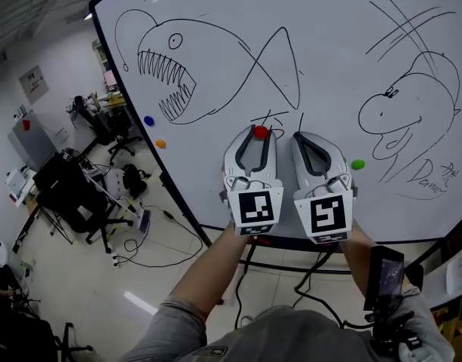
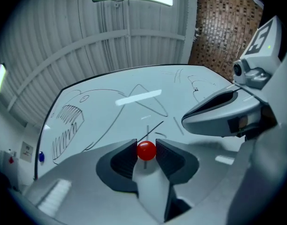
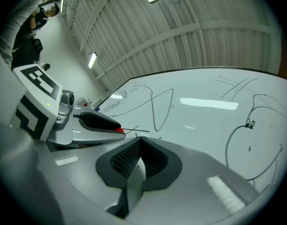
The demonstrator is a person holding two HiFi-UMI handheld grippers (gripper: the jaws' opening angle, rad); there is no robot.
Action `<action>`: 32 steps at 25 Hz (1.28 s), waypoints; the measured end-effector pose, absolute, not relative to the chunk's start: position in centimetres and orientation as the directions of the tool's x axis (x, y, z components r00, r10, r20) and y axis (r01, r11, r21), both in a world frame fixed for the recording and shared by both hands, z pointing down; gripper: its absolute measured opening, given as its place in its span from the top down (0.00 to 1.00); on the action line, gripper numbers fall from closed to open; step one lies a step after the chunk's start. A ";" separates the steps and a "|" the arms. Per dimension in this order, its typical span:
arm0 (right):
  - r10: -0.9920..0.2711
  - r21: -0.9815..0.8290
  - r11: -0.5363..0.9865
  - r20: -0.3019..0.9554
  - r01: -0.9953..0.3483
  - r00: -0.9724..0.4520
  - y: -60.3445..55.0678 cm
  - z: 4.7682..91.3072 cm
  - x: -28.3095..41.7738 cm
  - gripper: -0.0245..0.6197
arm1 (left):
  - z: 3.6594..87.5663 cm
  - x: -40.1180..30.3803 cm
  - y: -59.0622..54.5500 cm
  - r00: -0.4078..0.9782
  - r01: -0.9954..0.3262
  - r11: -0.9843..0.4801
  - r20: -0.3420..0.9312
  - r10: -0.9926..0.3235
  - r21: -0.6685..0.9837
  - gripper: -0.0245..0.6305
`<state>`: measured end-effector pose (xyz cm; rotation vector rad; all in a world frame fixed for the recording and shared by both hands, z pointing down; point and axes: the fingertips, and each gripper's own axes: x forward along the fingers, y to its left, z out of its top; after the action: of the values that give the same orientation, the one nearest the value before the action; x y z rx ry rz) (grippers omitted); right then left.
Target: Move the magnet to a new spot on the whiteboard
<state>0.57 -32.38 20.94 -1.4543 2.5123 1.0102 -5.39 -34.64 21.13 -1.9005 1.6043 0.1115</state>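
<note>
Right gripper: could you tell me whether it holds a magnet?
No, the right gripper has its jaws shut together with nothing between them.

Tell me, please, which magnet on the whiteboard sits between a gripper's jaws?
The red magnet, pinched between the pads of the left gripper. The blue magnet, orange magnet and green magnet sit ungripped.

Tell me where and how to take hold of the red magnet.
Pinch the red magnet across its rounded sides, coming head-on toward the whiteboard. It is a small round knob against the flat board, so only its sides give purchase; the left tool pinches it that way now.
</note>
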 end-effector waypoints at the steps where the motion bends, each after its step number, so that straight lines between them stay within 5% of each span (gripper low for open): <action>1: -0.740 0.508 0.349 -0.366 -0.787 -0.564 -32.5 20.9 -0.8 0.95 | 21.0 -7.0 -34.8 0.232 -0.914 -0.033 -0.456 -0.859 -0.404 0.78; 19: -0.625 0.539 0.450 -0.379 -0.712 -0.682 -32.9 20.0 -21.1 0.95 | 16.7 -28.4 -35.3 0.081 -0.928 0.119 -0.503 -0.860 -0.352 0.78; 32: -0.636 0.545 0.405 -0.409 -0.734 -0.655 -33.9 18.4 -25.4 0.95 | 14.1 -32.7 -36.8 0.143 -0.936 0.062 -0.534 -0.833 -0.346 0.78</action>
<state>-25.39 -33.91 18.36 -1.2343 2.5162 1.0833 -32.69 -36.84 14.07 -1.7809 1.7009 0.2040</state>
